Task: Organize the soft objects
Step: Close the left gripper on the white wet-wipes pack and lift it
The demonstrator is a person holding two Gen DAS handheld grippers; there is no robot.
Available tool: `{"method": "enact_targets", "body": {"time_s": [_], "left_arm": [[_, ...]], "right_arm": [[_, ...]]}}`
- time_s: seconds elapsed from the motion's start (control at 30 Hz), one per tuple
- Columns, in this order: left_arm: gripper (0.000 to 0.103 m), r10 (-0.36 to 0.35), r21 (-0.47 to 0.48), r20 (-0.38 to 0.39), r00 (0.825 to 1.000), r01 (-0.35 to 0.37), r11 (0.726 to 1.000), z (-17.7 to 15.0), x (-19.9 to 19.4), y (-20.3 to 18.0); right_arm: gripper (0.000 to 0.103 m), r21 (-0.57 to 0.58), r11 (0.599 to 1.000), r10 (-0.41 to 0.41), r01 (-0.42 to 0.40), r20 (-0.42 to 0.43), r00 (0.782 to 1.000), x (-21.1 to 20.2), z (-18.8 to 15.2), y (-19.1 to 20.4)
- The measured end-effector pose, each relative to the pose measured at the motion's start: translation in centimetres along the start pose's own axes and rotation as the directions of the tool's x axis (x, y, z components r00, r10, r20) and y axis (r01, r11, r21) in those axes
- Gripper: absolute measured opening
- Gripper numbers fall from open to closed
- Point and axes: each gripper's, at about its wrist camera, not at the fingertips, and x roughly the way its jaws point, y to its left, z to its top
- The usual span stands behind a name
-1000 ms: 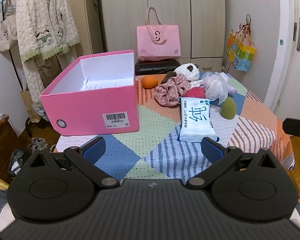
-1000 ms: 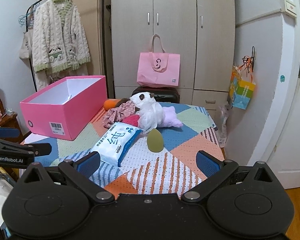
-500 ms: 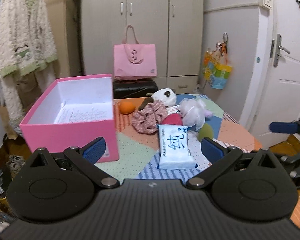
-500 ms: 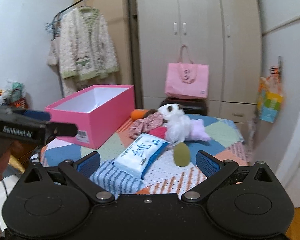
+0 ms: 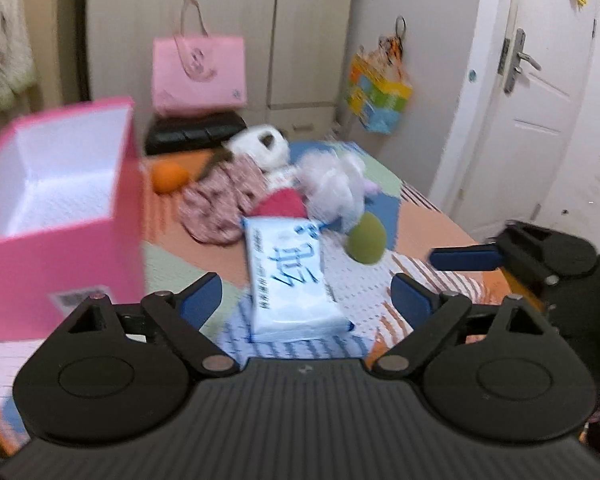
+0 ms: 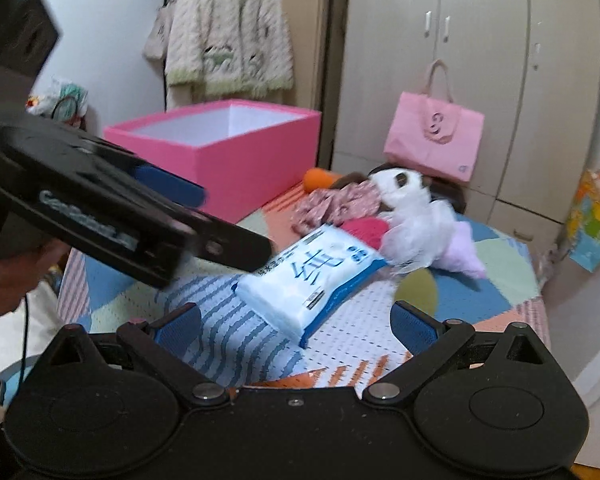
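A white-and-blue tissue pack (image 5: pixel 288 276) (image 6: pixel 312 276) lies on the patchwork table. My left gripper (image 5: pixel 306 300) hovers just short of it, jaws closing, with the pack's near end between the fingers and the pads clear of it. My right gripper (image 6: pixel 296 328) stands open near the pack's corner. Behind the pack lie a green sponge egg (image 5: pixel 366 240), a floral scrunchie (image 5: pixel 220 204), a red soft piece (image 5: pixel 280 204), a white mesh pouf (image 5: pixel 336 188), a panda plush (image 5: pixel 260 148) and an orange ball (image 5: pixel 168 176). An open pink box (image 5: pixel 60 240) (image 6: pixel 236 152) stands at the left.
The left gripper's black body (image 6: pixel 140 208) crosses the left of the right wrist view, with a hand (image 6: pixel 16 276) behind it. A pink tote bag (image 5: pixel 200 72) and a dark case (image 5: pixel 196 132) sit beyond the table's far edge. A white door (image 5: pixel 548 120) stands at the right.
Both grippers have come forward and down toward the tissue pack, which now looks larger. The left fingers stand slightly closer together. The left gripper now fills the left side of the right view.
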Motion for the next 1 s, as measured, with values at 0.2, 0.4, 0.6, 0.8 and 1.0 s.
{"method": "enact_targets", "body": {"time_s": [0.2,0.4,0.6,0.8,1.0], "left_arm": [[0.077,-0.027,-0.043,-0.075,0.997,0.024,0.999,-0.3,4.0,1.1],[0.06,0.019,-0.008,-0.088,0.996,-0.02,1.0,-1.0,6.1,1.2],[0.055,0.009,-0.021,-0.105,0.994,-0.011,1.0,-1.2,6.7,1.5],[0.054,-0.029,-0.048,-0.116,0.993,0.024,0.999,-1.5,6.8,1.4],[0.052,-0.017,-0.046,-0.108,0.994,0.012,0.999,-1.6,6.4,0.8]], "right_arm": [[0.096,-0.044,0.999,0.009,-0.01,-0.005,1.0,3.6,-0.8,-0.5],[0.088,0.011,0.995,0.097,-0.097,-0.016,0.995,6.1,-1.1,-1.5],[0.088,0.024,0.989,0.149,-0.148,-0.012,0.989,7.1,-1.3,-1.4],[0.078,0.032,0.994,0.1,-0.101,0.017,0.995,7.3,-1.5,-1.1],[0.066,0.053,0.996,0.071,-0.074,0.056,0.996,6.8,-2.1,-0.9]]}}
